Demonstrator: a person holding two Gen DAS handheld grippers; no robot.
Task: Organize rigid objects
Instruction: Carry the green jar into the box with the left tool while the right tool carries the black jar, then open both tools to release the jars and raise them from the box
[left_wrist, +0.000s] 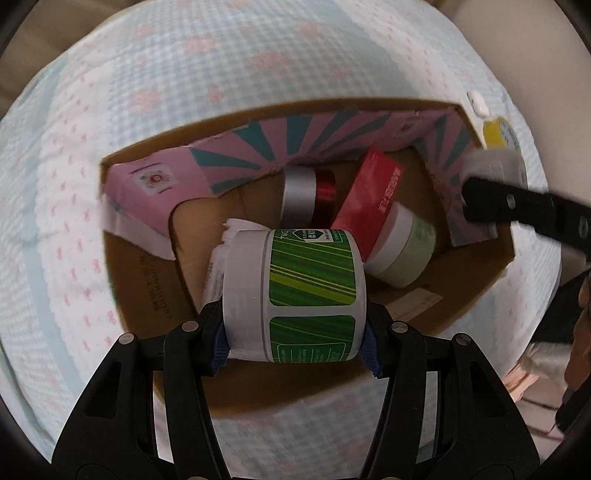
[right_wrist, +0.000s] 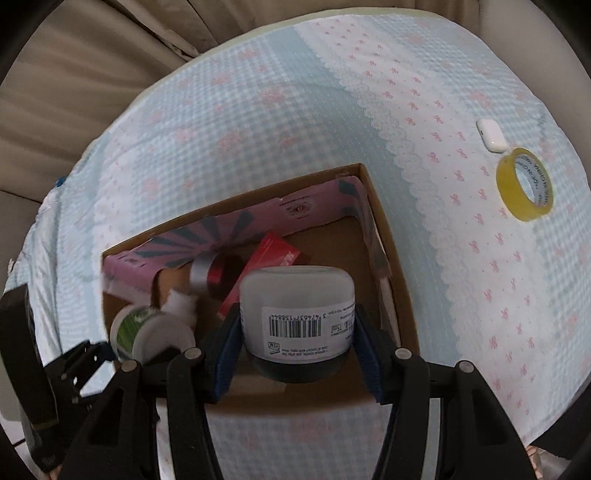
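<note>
Both tools loaded over the box (left_wrist: 476, 295): left tool (left_wrist: 295, 328) clamps green-label jar (left_wrist: 306, 291) by its ends, right tool (right_wrist: 295, 339) pinches frosted jar (right_wrist: 295, 317) sidewalls. Rigid, prob light, slick plastic imo.

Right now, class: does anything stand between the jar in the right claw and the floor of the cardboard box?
Nothing visible does. The right claw holds the barcode jar over bare floor at the cardboard box's right side; the red packet lies further left.

A pale blue gingham cloth with pink bows and white scalloped bands (right_wrist: 424, 122) covers the surface; beige folded curtain fabric (right_wrist: 74, 74) hangs behind; light is soft, dim.
</note>
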